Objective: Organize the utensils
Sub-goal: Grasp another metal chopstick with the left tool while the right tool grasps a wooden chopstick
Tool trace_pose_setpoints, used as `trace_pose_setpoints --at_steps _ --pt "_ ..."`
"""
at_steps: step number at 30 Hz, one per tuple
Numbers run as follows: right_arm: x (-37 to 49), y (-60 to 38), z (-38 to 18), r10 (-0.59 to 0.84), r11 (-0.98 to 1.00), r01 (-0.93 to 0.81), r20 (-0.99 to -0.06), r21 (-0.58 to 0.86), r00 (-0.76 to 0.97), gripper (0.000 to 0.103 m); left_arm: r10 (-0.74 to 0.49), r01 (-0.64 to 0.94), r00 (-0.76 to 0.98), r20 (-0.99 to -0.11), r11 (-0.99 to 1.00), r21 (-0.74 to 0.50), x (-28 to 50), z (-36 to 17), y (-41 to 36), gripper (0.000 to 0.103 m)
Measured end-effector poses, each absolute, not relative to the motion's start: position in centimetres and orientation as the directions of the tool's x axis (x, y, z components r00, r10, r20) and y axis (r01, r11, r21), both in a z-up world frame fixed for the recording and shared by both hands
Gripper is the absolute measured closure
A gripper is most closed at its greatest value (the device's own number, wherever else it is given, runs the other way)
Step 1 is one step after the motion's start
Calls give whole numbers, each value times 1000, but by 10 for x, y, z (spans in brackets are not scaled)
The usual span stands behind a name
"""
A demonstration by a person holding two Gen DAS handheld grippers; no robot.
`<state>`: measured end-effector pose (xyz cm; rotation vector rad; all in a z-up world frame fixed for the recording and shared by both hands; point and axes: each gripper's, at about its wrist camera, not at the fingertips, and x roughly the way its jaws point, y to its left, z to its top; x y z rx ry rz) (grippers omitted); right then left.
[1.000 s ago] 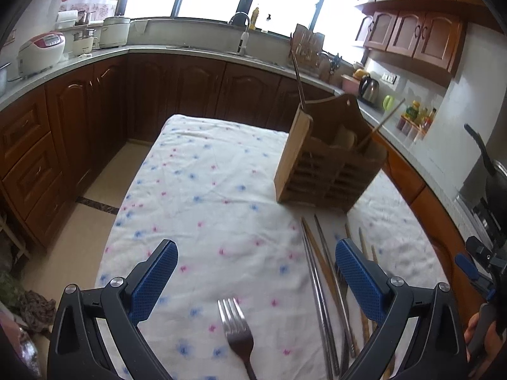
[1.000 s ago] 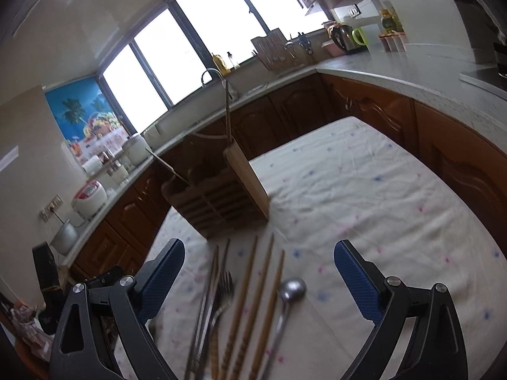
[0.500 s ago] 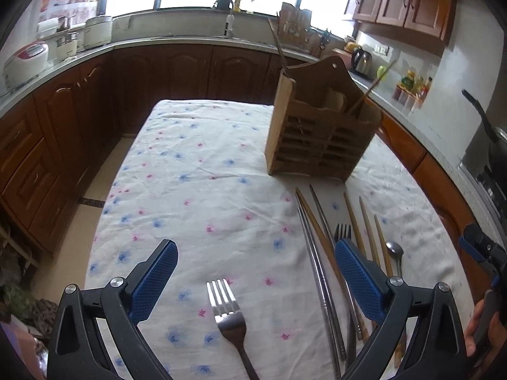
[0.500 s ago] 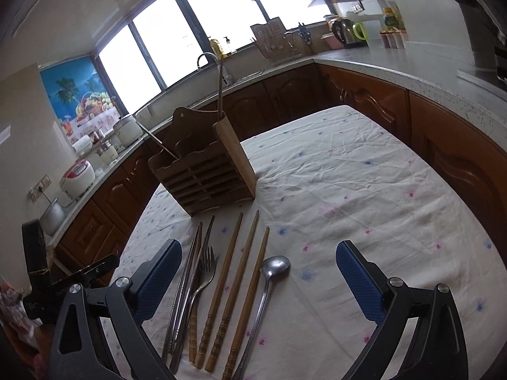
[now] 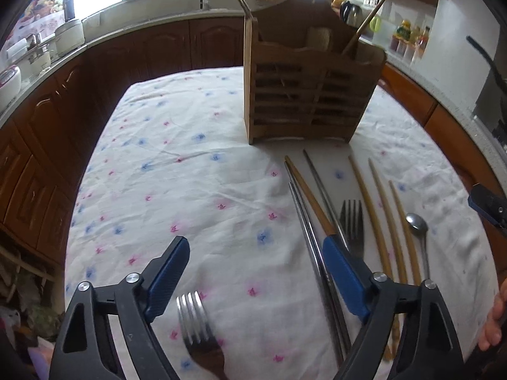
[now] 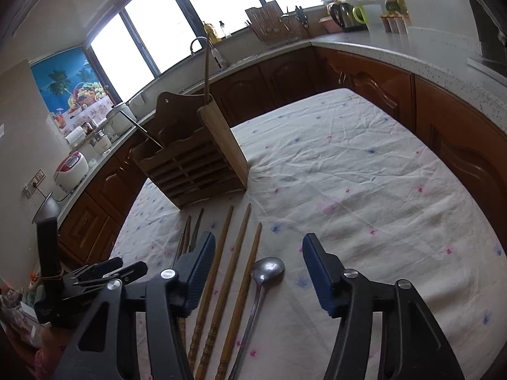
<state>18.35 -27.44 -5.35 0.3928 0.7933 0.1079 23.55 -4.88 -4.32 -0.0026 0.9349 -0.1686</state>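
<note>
Grippers both gape wide, holding nothing: left gripper (image 5: 253, 272) over a fork (image 5: 198, 332) at 6 o'clock, right gripper (image 6: 256, 269) over the spoon (image 6: 264, 274) and chopsticks (image 6: 221, 272). Wooden caddy (image 5: 304, 88) stands upright at 12 o'clock on the tablecloth (image 5: 177, 164).

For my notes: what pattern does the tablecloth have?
White tablecloth with small blue and pink flowers, clearest in the left wrist view.

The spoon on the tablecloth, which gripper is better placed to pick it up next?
Right. The right gripper is open with the spoon between its fingers; the left gripper sits over a fork.
</note>
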Motion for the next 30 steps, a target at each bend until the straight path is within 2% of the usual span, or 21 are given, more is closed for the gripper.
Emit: trace_pose_setpoints --at_steps 4,8,17,19,20,24,27,30 --pt "190 -275 -58 241 921 58 -680 386 692 45 -126 148 563 -817 988 -50 256 -52 -59 23" --pt "196 -275 -63 254 916 59 -688 397 680 45 -108 161 529 -842 987 -25 274 -65 -70 32" --pt "215 -274 -72 269 917 52 -708 396 654 45 -77 187 544 -836 982 32 281 -73 -72 32" --pt "220 -271 -76 276 918 45 -714 395 644 46 -89 189 535 -840 982 17 280 -74 -66 33" --pt "223 -270 -77 278 919 40 -717 392 639 46 -72 182 513 -855 983 26 282 -77 -64 37" --pt "236 -262 -86 281 928 26 -746 371 604 56 -109 184 499 -860 983 -18 282 -72 -59 40" --pt "244 -257 -91 281 934 18 -763 357 582 61 -198 192 480 -855 974 -118 285 -63 -58 40" --pt "247 -256 -91 277 937 14 -767 349 579 62 -202 210 469 -859 971 -114 290 -63 -62 40"
